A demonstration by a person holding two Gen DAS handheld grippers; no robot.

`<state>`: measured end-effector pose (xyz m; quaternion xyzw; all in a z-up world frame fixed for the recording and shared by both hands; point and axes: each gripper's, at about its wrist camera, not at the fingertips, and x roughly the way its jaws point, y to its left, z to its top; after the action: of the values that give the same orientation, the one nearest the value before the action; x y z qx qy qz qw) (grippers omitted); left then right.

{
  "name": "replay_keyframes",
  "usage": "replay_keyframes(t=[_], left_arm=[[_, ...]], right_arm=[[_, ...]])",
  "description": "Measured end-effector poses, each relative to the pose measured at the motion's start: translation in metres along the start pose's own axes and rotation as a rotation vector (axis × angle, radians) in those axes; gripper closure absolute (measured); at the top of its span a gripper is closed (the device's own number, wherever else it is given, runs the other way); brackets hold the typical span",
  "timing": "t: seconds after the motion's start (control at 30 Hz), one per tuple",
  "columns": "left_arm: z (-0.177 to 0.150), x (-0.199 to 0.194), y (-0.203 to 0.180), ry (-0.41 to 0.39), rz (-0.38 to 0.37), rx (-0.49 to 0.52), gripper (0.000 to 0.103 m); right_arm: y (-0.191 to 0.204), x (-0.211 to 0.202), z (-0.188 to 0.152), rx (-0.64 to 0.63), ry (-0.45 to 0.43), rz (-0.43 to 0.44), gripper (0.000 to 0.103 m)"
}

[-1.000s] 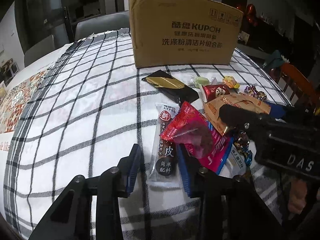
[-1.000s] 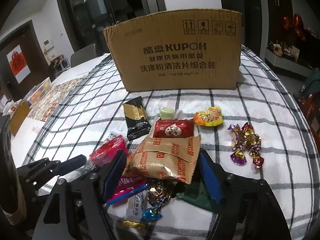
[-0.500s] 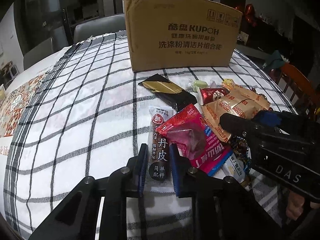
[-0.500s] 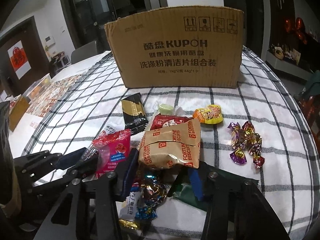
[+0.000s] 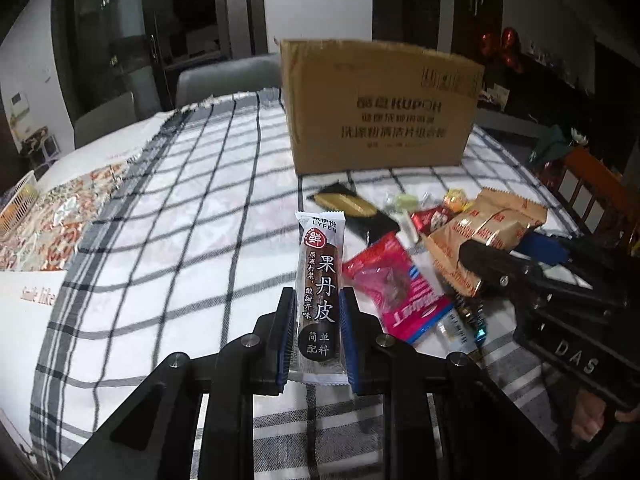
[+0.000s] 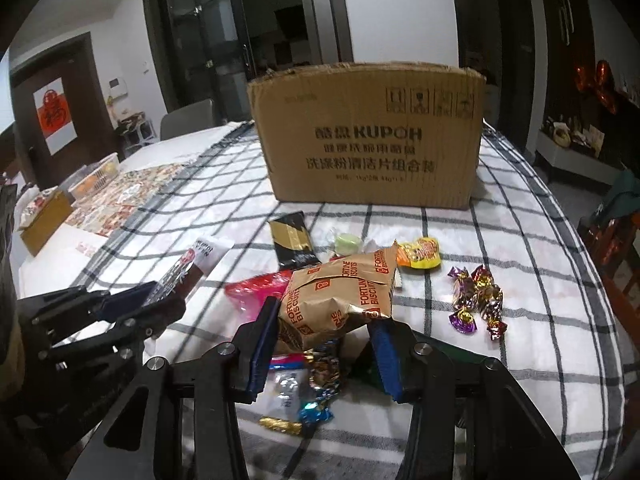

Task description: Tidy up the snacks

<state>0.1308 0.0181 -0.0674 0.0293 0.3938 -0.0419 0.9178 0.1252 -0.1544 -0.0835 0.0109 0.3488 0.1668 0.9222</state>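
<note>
Checked tablecloth (image 5: 180,216) under cardboard box (image 6: 368,136), dim room behind

On my checked cloth I count one cardboard box (image 6: 368,136), one Fortune Biscuits bag (image 6: 340,300), one long fruit-leather stick (image 5: 320,292), one black-and-gold bar (image 6: 292,242), one yellow packet (image 6: 420,254), one pale green sweet (image 6: 346,242), and about four purple-gold wrapped candies (image 6: 478,300).
</note>
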Motion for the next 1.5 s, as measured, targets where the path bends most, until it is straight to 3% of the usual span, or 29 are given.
replay_keyframes(t=[0.73, 1.2, 1.5], left_arm=[[0.06, -0.083, -0.007, -0.184, -0.078, 0.02, 0.081], [0.128, -0.07, -0.016, -0.246, -0.098, 0.078, 0.081], [0.18, -0.047, -0.014, -0.24, -0.101, 0.109, 0.081]], right_arm=[[0.007, -0.084, 0.042, -0.026, -0.2, 0.01, 0.058], [-0.02, -0.079, 0.106, -0.004, -0.253, -0.019, 0.058], [-0.033, -0.057, 0.162, -0.033, -0.247, -0.027, 0.058]])
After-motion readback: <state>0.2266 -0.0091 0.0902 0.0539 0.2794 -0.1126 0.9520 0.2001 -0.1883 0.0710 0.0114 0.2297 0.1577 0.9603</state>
